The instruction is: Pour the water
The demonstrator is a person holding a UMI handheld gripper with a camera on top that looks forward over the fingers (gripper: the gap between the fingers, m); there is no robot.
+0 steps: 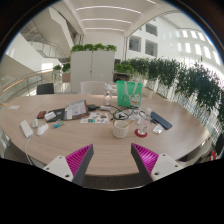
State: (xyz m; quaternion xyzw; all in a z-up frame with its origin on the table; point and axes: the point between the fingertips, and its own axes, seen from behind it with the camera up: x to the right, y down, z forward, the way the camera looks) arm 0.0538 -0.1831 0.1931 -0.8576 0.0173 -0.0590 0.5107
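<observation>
We see our gripper (113,160) held wide open with nothing between its pink pads (78,159), hovering over the round wooden table (110,145). At twelve o'clock, well beyond the fingers, stands a white cup (121,127). At one o'clock behind it rises a tall green bottle (124,95).

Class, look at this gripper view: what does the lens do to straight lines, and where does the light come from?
Gripper view: strong fisheye, so the wooden table's edge bows into a curve; daylight from tall windows and ceiling strips lights the room evenly, with soft shadows; the open claw with its pink pads appears large.
</observation>
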